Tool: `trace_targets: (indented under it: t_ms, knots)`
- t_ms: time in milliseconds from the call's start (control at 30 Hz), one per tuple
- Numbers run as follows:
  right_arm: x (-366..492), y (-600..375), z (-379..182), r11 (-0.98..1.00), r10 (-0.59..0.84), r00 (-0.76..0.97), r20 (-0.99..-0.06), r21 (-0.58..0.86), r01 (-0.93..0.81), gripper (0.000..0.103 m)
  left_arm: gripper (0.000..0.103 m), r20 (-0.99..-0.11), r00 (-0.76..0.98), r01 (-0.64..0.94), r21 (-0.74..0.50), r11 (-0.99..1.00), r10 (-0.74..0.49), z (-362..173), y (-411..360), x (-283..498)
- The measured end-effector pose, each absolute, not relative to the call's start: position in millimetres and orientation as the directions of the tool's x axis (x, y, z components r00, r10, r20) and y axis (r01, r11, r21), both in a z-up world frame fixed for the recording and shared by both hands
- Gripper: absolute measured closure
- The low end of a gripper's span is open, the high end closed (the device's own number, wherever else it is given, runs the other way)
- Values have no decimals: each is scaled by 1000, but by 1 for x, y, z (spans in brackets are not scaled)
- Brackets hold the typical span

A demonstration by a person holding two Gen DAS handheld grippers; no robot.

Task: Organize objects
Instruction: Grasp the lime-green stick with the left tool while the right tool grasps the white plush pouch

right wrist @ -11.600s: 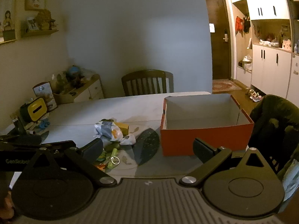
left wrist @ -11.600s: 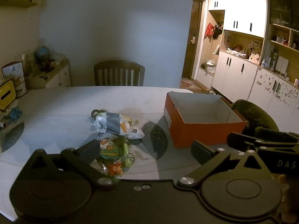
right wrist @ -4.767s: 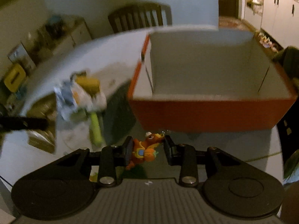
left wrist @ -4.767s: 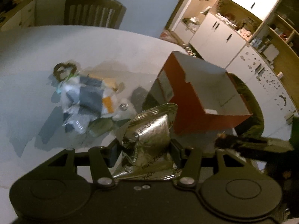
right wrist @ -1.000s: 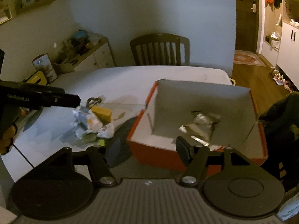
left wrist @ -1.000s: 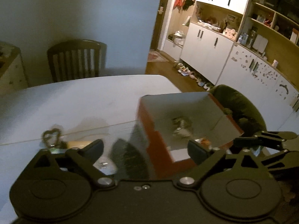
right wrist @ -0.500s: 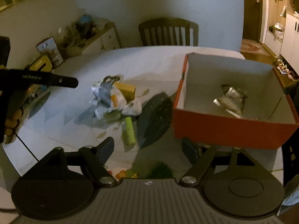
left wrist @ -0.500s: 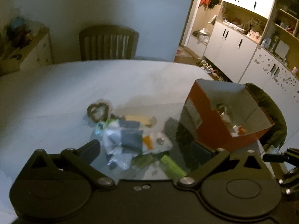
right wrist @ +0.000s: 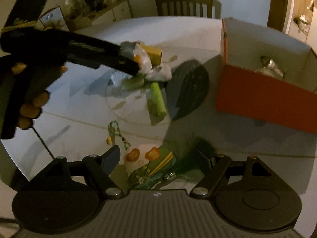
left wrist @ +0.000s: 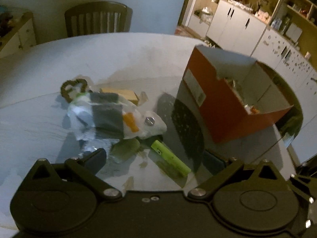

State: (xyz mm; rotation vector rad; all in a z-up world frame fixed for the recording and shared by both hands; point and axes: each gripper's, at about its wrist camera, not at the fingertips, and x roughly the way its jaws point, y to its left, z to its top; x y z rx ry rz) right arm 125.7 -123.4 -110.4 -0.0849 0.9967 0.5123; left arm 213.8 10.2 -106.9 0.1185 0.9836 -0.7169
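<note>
Half a second ago both hand-held grippers hung higher and further back; now both have dropped toward the clutter, and the orange box (left wrist: 233, 107) has slid to the right of each frame. The left hand-held gripper (left wrist: 156, 158) is spread wide and empty, low over the bench (left wrist: 39, 63). The green tube (left wrist: 170, 160) lies right between its fingers at lower centre of the left view, its long axis running from upper left to lower right, slanted across the opening rather than square to it. The white wrapper pile (left wrist: 111, 115) sits just beyond, at centre left. The right hand-held gripper (right wrist: 158, 156) is also wide and empty, with a printed packet (right wrist: 150, 166) between its fingers at bottom centre of the right view. The tube lies well above that, mid-frame, so the left hand is probably the nearer one to it. A silver packet (right wrist: 271, 67) already rests inside the box.
</note>
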Motion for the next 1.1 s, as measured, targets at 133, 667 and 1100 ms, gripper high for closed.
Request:
trace_targets:
  t_ms: [133,667,1100]
  knots:
    - [123,-116,-121,881,359,421,-833,154,-448,22,1,-816,306,610,-227,759,-490,-128,-11,216]
    - [127,-96,-143,876,339,384,-859,140,-461,22,25,-885,247,584,-189,789,-394,-167,-56,217]
    - [125,-89,-156,886,311,358,-880,133,-445,30,73,-878,289,616,-134,776,-381,-167,-53,214]
